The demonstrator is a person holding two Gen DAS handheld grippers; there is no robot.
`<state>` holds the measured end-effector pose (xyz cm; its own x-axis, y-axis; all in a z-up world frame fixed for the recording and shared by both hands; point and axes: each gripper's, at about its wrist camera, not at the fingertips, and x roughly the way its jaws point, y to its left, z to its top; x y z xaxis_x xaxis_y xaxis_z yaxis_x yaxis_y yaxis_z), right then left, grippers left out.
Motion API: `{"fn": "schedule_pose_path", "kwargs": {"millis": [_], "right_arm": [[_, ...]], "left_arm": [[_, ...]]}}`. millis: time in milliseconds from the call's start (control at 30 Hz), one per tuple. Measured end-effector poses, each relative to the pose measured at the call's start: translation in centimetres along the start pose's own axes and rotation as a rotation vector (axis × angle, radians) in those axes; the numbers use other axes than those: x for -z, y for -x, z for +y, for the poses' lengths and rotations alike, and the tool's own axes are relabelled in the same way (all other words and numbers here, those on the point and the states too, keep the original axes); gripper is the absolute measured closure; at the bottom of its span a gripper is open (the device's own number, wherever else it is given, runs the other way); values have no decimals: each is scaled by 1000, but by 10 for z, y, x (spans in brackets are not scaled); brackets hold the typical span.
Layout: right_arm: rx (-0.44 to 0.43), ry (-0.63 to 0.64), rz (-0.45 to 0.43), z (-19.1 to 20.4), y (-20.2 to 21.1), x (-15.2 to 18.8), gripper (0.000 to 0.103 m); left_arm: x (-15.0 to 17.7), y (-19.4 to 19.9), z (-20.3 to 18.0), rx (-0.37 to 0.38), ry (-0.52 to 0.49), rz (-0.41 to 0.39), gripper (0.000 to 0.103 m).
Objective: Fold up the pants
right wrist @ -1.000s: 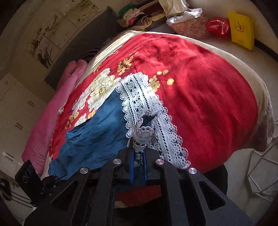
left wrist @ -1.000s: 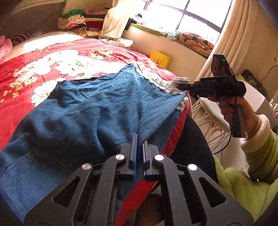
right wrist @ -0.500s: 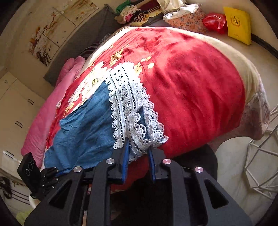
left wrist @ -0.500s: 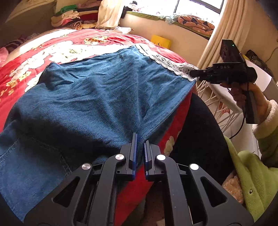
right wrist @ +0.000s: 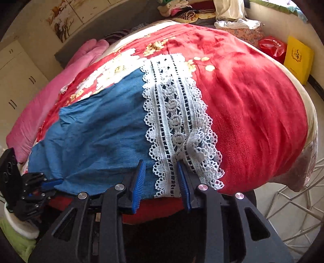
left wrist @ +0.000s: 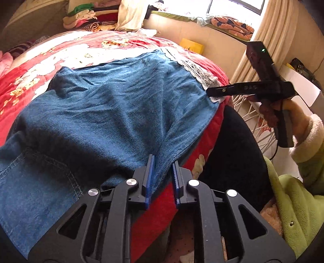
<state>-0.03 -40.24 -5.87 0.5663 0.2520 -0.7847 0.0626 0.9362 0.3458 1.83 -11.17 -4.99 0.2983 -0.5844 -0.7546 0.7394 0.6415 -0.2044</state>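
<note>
Blue denim pants point(left wrist: 105, 113) with a white lace hem point(right wrist: 174, 113) lie folded lengthwise on a red floral bedspread point(right wrist: 253, 105). My left gripper point(left wrist: 163, 163) is open, its jaws apart around the near edge of the denim at the bed's side. My right gripper point(right wrist: 161, 168) is open with the lace hem lying loose between its jaws. The right gripper also shows in the left wrist view point(left wrist: 210, 93) at the hem end. The left gripper shows in the right wrist view point(right wrist: 54, 182) at the denim's near edge.
A pink blanket point(right wrist: 50, 95) lies along the far side of the bed. Piled clothes point(left wrist: 89, 18) sit at the headboard. A yellow box point(right wrist: 297, 58) and a red bag point(right wrist: 273, 47) lie beside the bed. A white wire rack point(right wrist: 295, 212) stands at the right.
Both grippers have opened and let go of the pants. The raised hem and leg have come down flat onto the bed, and the pants lie smoother.
</note>
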Motion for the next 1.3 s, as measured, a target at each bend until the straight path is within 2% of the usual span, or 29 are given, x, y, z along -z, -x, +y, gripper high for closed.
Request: {"fn": "schedule_pose_path", "kwargs": {"millis": [67,133,200,300,400,500,667,700,767,833,867,900,933,1000,1133,1233,1300], "right_arm": [[-15,-4,-7,-2,1,0,72],[-45,-1,-18,-2,9,0,72],[-98,-3,-65,-3,27,-3,72],[-124,4,-145,-9,48,-19,60],[-92,26,-160,-17,47,-43,57],[-91,55,-144,-22,31,-70,51],[-105,98,-67,-28,-14,-109,47],[-107,99,-46,-29,-25,-115,47],[-119,110,-8,-28,-43,-122,47],[-151,98,25,-28,-58,-124,49],[-182,88,37,-27,-62,-125,57],[-216,91,43,-24,-63,-125,76],[-255,96,51,-20,-64,-125,84],[-284,117,43,-12,-61,-124,86],[-281,129,-55,-12,-33,-145,87],[-207,189,-87,-9,-27,-168,87],[-169,200,-68,-10,-35,-182,87]], "left_arm": [[-3,15,0,3,16,-34,64],[-11,32,3,-3,29,-73,60],[-22,45,11,-31,40,-105,57],[-44,53,31,-100,48,-132,49],[-69,39,55,-166,45,-103,45],[-86,11,80,-198,50,-25,41],[-95,-29,108,-227,55,68,41],[-95,-34,112,-217,62,75,42],[-96,-40,118,-170,102,81,71],[-97,-40,121,-140,132,73,81],[-98,-39,125,-112,155,68,89],[-99,-38,127,-88,179,62,91],[-100,-37,131,-69,206,57,94],[-103,-35,137,-58,247,36,97],[-118,-18,153,-38,316,-47,97],[-135,-18,152,-59,295,-76,97],[-143,-28,150,-85,286,-57,97]]}}
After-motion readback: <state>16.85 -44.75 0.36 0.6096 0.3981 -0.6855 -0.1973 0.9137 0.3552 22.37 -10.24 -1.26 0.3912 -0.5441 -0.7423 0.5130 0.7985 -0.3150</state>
